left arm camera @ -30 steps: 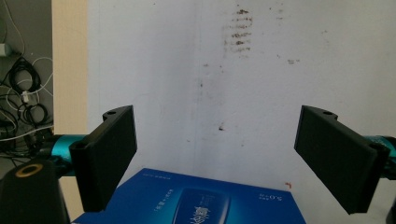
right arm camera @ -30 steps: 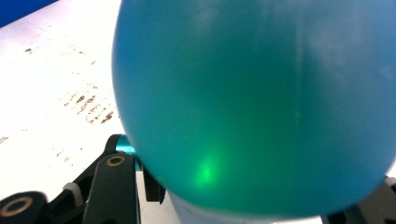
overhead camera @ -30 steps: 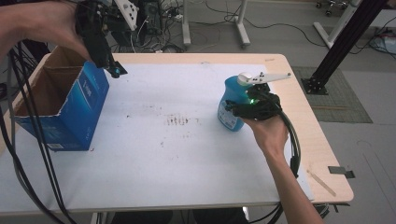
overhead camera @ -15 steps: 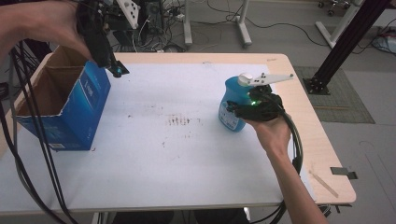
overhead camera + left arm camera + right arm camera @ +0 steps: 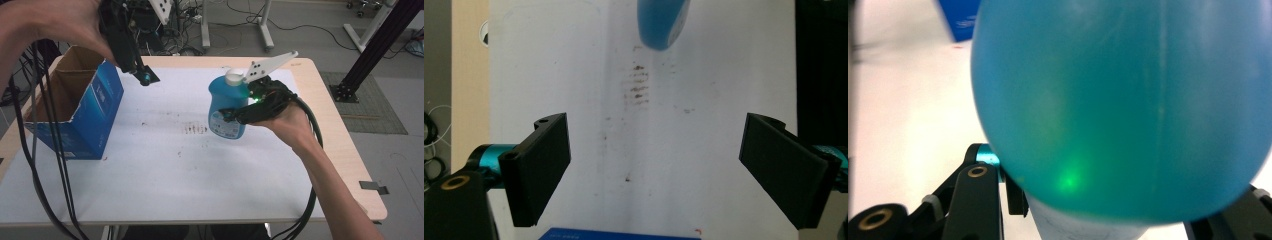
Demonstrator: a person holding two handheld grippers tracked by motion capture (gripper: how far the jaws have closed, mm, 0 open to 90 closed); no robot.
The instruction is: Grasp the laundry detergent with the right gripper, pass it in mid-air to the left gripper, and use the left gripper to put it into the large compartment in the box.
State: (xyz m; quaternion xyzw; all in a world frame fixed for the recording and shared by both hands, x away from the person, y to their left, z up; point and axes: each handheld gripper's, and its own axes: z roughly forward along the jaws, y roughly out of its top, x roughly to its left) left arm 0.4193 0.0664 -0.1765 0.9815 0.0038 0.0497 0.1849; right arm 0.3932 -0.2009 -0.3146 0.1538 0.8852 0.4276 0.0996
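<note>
A blue bottle [image 5: 225, 107] with a white cap [image 5: 233, 76] stands just right of the table's middle, tilted a little. My right gripper [image 5: 240, 116] is shut on its body from the right side. In the right gripper view the blue bottle [image 5: 1123, 95] sits between the jaws of the right gripper [image 5: 1128, 220]. My left gripper [image 5: 146, 77] hangs high over the table's far left, beside the box, and is open. In the left gripper view the left gripper [image 5: 654, 170] has its jaws wide apart with nothing between them, and the bottle's base [image 5: 660, 22] shows at the top.
An open blue cardboard box [image 5: 75, 107] stands at the table's left edge; its rim [image 5: 614, 234] shows in the left gripper view. A white mat [image 5: 200, 175] covers the wooden table [image 5: 345, 150], with brown stains [image 5: 196, 128] at its middle. Cables trail from both hands.
My right gripper has carried the bottle leftward, toward the table's middle. The left gripper has stayed about where it was, still open.
</note>
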